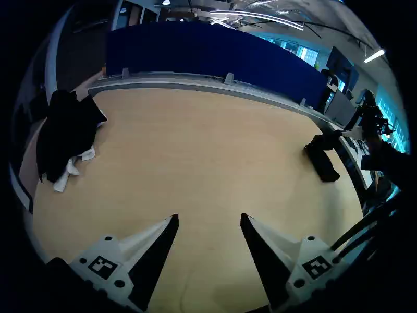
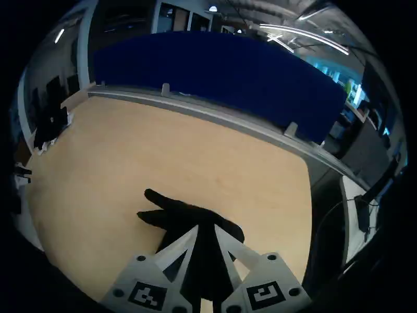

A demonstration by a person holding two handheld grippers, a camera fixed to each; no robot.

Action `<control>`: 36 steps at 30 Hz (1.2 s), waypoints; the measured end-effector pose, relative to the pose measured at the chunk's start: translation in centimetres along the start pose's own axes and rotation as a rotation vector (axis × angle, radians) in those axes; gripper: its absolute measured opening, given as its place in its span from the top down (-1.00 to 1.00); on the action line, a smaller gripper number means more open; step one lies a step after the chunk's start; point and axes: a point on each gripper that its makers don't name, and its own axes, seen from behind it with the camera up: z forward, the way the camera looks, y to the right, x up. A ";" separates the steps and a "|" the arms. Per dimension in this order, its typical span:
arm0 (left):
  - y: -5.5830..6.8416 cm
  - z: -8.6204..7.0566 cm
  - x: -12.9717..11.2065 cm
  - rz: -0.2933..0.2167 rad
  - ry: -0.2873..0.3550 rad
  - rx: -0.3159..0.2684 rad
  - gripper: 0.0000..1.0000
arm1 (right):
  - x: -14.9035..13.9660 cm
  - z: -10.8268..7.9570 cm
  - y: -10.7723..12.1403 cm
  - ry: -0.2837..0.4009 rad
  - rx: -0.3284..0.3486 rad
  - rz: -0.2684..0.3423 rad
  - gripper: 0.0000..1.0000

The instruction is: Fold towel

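The left gripper (image 1: pixel 208 219) hangs over the bare wooden table (image 1: pixel 208 141), its fingers spread wide with nothing between them. The right gripper (image 2: pixel 206 229) has its fingers drawn close, pinching the black towel (image 2: pixel 172 211) – which lies at 3 o'clock in the left gripper view. At 9 o'clock there sits a heap of dark cloth (image 1: pixel 65 133) with a white cloth (image 1: pixel 68 175) under it.

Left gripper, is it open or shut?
Open: the left gripper has its fingers wide apart, with bare table between them.
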 end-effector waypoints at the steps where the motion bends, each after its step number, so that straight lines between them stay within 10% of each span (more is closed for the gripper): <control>1: 0.0 0.0 0.0 0.001 0.000 -0.001 -0.75 | -0.6 -0.2 0.0 -0.006 -0.002 0.004 0.88; 18: -0.3 -0.5 -0.4 0.003 -0.004 0.003 -0.75 | -11.5 -1.5 -0.3 -0.139 -0.042 0.126 0.88; 36: -0.4 -0.7 -0.8 0.015 -0.006 0.009 -0.74 | -18.5 1.1 -0.1 -0.273 -0.137 0.259 0.85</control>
